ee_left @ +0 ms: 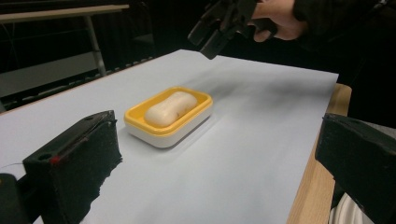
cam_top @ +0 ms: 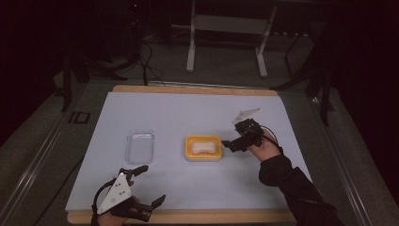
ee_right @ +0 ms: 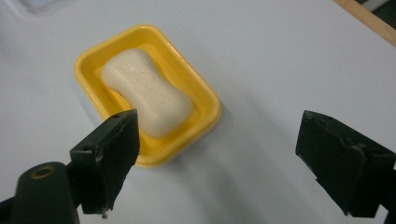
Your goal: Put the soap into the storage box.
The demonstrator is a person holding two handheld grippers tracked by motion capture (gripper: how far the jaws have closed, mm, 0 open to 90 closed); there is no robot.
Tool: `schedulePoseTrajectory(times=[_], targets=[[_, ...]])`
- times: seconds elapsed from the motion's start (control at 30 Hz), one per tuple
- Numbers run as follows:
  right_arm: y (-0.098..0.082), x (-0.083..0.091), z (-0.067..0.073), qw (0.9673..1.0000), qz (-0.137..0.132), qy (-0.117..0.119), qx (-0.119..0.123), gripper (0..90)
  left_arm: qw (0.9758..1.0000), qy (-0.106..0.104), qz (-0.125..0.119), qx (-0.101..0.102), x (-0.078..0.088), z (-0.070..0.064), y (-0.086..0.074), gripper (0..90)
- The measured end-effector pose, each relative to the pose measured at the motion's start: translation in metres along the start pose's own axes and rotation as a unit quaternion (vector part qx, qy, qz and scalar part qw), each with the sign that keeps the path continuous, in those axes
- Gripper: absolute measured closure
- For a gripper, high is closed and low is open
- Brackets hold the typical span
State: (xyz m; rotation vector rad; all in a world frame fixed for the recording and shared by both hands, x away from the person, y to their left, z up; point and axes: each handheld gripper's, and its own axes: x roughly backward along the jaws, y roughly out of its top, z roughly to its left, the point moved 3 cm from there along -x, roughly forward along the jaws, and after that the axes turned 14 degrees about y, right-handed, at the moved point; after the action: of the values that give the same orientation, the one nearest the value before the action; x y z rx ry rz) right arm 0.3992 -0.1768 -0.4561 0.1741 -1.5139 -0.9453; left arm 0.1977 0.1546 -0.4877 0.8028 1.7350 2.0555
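Note:
A yellow soap dish (cam_top: 203, 139) stands in the middle of the white sheet with a pale bar of soap (cam_top: 203, 148) lying in it. My right gripper (cam_top: 230, 139) hovers just right of the dish, its jaws wide apart and turned toward it, nothing between them. In the right gripper view the soap (ee_right: 147, 93) and the dish (ee_right: 205, 93) lie ahead of the open right gripper (ee_right: 219, 144). My left gripper (cam_top: 153, 183) rests open near the front left edge. The left gripper view has the dish (ee_left: 163, 133) beyond the left gripper (ee_left: 219, 154), with the right gripper (ee_left: 212, 39) above.
A clear plastic lid (cam_top: 139, 146) lies flat to the left of the dish. The white sheet (cam_top: 188, 110) covers a wooden tabletop whose edge (cam_top: 197, 216) shows along the front. Metal frame legs (cam_top: 190, 52) and cables stand on the floor behind the table.

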Motion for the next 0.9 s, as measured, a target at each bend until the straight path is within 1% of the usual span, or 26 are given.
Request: schedulePoseTrajectory(times=[0.07, 0.1, 0.13, 0.17, 0.27, 0.37, 0.5, 0.53, 0.57, 0.6, 0.63, 0.7, 0.73, 0.8, 0.83, 0.9], targets=[[-0.005, 0.001, 0.003, 0.9999, -0.009, 0.0, -0.004, 13.2, 1.0, 0.0, 0.001, -0.001, 0.0, 0.0, 0.0, 0.1], [-0.008, 0.003, 0.004, 0.9999, -0.014, -0.008, -0.006, 13.2, 1.0, 0.0, 0.001, -0.001, 0.0, 0.0, 0.0, 0.1], [-0.008, 0.003, 0.004, 0.9999, -0.014, -0.008, -0.006, 13.2, 1.0, 0.0, 0.001, -0.001, 0.0, 0.0, 0.0, 0.1], [-0.012, 0.005, 0.006, 0.9996, -0.02, -0.022, -0.002, 13.2, 1.0, 0.0, 0.001, -0.001, 0.0, 0.0, 0.0, 0.1], [-0.019, 0.008, 0.008, 0.9995, -0.023, -0.02, -0.008, 13.3, 1.0, 0.0, 0.001, -0.001, 0.0, 0.0, 0.0, 0.1], [-0.028, 0.011, 0.01, 0.9991, -0.032, -0.021, -0.015, 13.4, 1.0, 0.0, 0.001, -0.001, 0.0, 0.0, 0.0, 0.1], [-0.041, 0.016, 0.012, 0.9975, -0.047, -0.05, -0.016, 13.7, 1.0, 0.001, 0.002, -0.001, 0.0, -0.001, 0.0, 0.1], [-0.041, 0.016, 0.012, 0.9975, -0.047, -0.05, -0.016, 13.7, 1.0, 0.001, 0.002, -0.001, 0.0, -0.001, 0.0, 0.1], [-0.046, 0.019, 0.012, 0.9967, -0.057, -0.055, -0.019, 13.7, 1.0, 0.001, 0.001, -0.001, 0.0, -0.001, 0.0, 0.1], [-0.046, 0.019, 0.012, 0.9967, -0.057, -0.055, -0.019, 13.7, 1.0, 0.0, 0.001, 0.0, 0.0, -0.001, 0.0, 0.1], [-0.053, 0.022, 0.012, 0.9958, -0.065, -0.055, -0.033, 13.7, 1.0, 0.0, 0.001, 0.0, 0.0, 0.0, 0.0, 0.1], [-0.055, 0.023, 0.013, 0.9953, -0.069, -0.058, -0.036, 13.7, 1.0, 0.0, 0.001, 0.0, 0.0, -0.001, 0.0, 0.1], [-0.058, 0.025, 0.014, 0.9952, -0.071, -0.054, -0.038, 13.7, 1.0, 0.0, 0.002, 0.0, 0.0, -0.001, 0.0, 0.1], [-0.061, 0.026, 0.015, 0.9951, -0.07, -0.056, -0.04, 13.7, 1.0, 0.0, 0.002, -0.001, 0.0, -0.001, 0.0, 0.1], [-0.067, 0.028, 0.016, 0.9945, -0.073, -0.057, -0.049, 13.7, 1.0, 0.0, 0.002, -0.001, 0.0, -0.001, 0.0, 0.1], [-0.072, 0.03, 0.017, 0.9936, -0.077, -0.062, -0.054, 13.7, 1.0, 0.0, 0.002, -0.002, 0.001, -0.001, 0.0, 0.1]])
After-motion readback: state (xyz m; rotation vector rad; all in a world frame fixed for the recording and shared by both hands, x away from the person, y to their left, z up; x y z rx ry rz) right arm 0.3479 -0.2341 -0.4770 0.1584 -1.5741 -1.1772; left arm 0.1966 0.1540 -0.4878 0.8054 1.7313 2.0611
